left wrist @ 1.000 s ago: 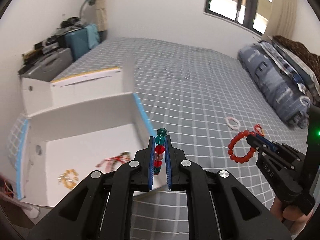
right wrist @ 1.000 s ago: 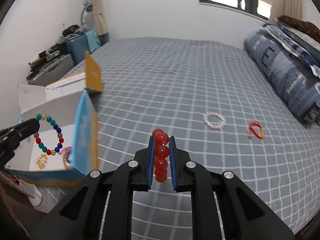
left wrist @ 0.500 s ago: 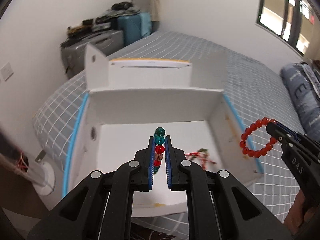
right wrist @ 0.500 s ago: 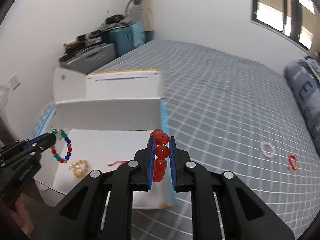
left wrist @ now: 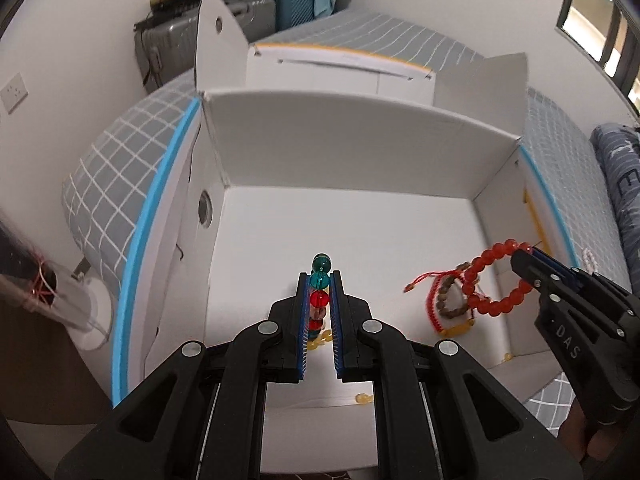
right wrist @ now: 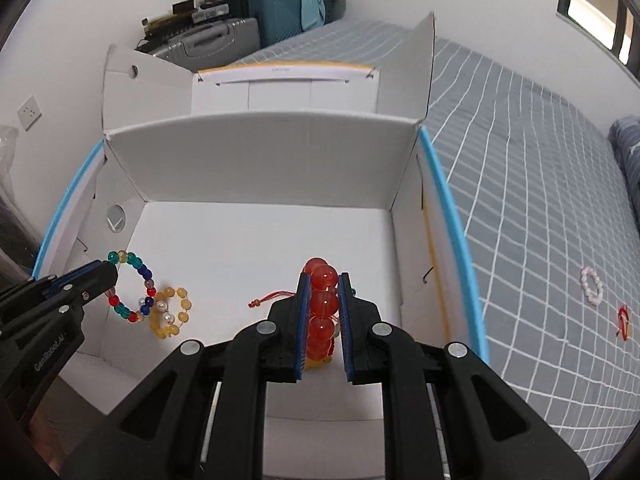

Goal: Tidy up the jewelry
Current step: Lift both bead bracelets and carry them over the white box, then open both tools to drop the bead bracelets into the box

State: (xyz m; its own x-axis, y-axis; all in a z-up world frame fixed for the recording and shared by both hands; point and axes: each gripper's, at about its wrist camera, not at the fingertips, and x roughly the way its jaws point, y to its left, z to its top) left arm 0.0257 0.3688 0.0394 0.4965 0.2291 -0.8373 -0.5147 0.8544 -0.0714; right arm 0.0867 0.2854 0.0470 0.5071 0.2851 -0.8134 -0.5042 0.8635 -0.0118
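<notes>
My left gripper (left wrist: 319,280) is shut on a multicoloured bead bracelet (left wrist: 320,280), held above the floor of the open white box (left wrist: 360,152). It also shows in the right wrist view (right wrist: 130,286). My right gripper (right wrist: 323,284) is shut on a red bead bracelet (right wrist: 323,304), also over the box floor; it shows in the left wrist view (left wrist: 496,280). A yellow bead bracelet (right wrist: 170,312) and a red cord bracelet (left wrist: 444,300) lie inside the box.
The box sits on a grey checked bed (right wrist: 540,160). A white bracelet (right wrist: 592,284) and a small red cord piece (right wrist: 623,322) lie on the bed right of the box. Suitcases (right wrist: 248,32) stand against the far wall.
Both grippers have moved from over the bed to over the open box, each still holding its bracelet. The box now fills both views.
</notes>
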